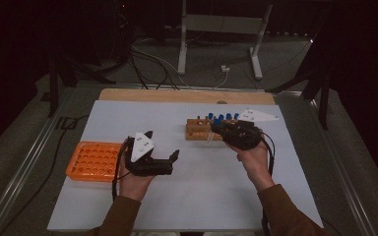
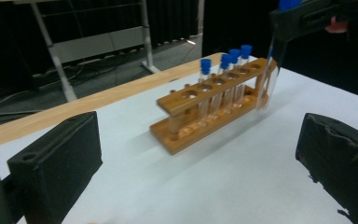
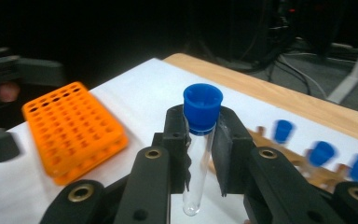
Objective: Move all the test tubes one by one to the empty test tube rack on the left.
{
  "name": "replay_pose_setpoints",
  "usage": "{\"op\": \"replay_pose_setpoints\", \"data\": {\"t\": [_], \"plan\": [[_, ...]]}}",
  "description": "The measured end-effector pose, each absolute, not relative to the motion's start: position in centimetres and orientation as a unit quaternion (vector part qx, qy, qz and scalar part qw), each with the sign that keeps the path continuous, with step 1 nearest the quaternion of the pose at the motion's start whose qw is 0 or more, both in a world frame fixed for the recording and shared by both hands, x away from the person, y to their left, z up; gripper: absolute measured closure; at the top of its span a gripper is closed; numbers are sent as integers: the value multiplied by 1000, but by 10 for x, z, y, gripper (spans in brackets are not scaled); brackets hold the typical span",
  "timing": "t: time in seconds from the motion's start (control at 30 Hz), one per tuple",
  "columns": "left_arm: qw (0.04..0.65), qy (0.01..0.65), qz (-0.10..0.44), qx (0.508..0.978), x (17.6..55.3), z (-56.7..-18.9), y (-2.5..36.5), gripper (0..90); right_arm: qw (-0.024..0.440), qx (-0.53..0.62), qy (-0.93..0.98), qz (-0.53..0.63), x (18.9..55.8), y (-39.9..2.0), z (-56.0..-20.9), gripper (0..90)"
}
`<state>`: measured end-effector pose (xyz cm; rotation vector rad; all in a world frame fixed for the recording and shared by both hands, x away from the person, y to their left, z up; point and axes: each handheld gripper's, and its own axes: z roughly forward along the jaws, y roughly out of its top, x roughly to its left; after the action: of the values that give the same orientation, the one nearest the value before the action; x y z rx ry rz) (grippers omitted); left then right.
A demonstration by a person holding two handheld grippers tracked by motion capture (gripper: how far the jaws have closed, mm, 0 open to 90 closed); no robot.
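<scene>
The test tube (image 3: 199, 154) is squeezed between the right gripper (image 3: 200, 154)'s fingers, just under its blue cap (image 3: 203, 108), beside the wooden rack (image 2: 214, 105). It stands upright, cap up, and its round bottom seems to hang above the table (image 1: 202, 196). The left gripper (image 1: 162, 147)'s fingers are wide apart, holding nothing.

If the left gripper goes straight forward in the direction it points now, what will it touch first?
Most likely the wooden rack with its blue-capped tubes. In the left gripper view it stands ahead between the open jaws of the left gripper, with bare white table before it. Depth is unclear, so it might pass just beside the rack.
</scene>
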<state>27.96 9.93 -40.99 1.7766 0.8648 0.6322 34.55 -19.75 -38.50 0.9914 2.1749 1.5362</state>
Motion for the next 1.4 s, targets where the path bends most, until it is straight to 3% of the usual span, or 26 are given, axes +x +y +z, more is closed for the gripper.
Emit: {"op": "replay_pose_setpoints", "data": {"t": [0.37,0.4,0.5,0.53,0.57,0.6,0.63,0.67,0.7,1.0,1.07,1.1,1.3,1.33,1.4], "plan": [[521,343,229,747,288,-414,66,84,115,304,778,538,327,-163,-387,768],[524,342,230,746,288,-415,64,173,110,299,779,540,324,-158,-388,769],[521,338,231,748,289,-417,59,214,105,294,781,542,322,-154,-389,768],[520,335,231,751,289,-418,57,313,103,290,782,542,320,-150,-389,768],[518,334,231,753,289,-418,57,313,103,290,782,542,320,-150,-389,768],[518,332,231,754,288,-419,56,409,102,288,782,544,319,-148,-388,768],[520,328,230,754,288,-420,56,409,102,288,782,544,319,-148,-388,768],[524,324,225,755,288,-420,56,516,101,287,782,543,318,-146,-387,768],[524,324,225,755,288,-420,56,553,101,286,783,544,318,-146,-387,769],[531,305,218,760,286,-422,57,775,98,281,785,543,317,-143,-388,769],[532,303,219,760,286,-422,57,777,95,282,784,544,318,-143,-388,764],[533,303,220,759,286,-422,57,779,95,280,784,546,318,-144,-388,752],[530,312,221,757,288,-424,63,780,95,283,768,566,317,-152,-383,433],[529,316,221,756,289,-424,65,780,95,283,768,566,317,-152,-383,433],[531,324,221,752,290,-425,69,780,102,287,760,574,316,-157,-381,335]]}}
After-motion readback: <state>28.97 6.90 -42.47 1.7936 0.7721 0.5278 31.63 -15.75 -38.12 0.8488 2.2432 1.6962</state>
